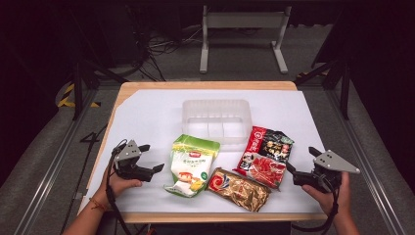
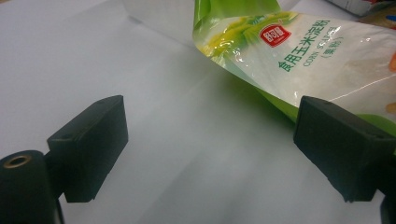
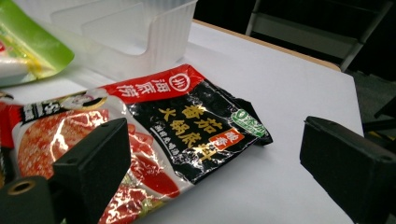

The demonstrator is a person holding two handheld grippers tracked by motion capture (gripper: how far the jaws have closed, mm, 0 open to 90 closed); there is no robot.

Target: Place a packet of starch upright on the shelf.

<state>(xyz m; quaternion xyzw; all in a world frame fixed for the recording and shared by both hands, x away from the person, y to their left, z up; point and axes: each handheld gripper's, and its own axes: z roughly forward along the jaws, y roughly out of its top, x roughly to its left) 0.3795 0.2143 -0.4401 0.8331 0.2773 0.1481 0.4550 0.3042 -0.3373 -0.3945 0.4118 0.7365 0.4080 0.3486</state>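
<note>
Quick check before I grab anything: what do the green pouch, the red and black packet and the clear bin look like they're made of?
Green pouch: glossy plastic film, judging by its sheen and a see-through window showing white powder. Red and black packet: crinkled, shiny laminated film, probably foil-lined; it is full of sharp creases and glints. Clear bin: frosted translucent rigid plastic, with moulded dividers showing through its walls.

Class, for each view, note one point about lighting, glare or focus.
High view: white table bright, the surroundings dark. Left gripper view: glare on the green packet, near jaws soft. Right gripper view: shiny highlights on the red and black packet, clear tray slightly soft.
</note>
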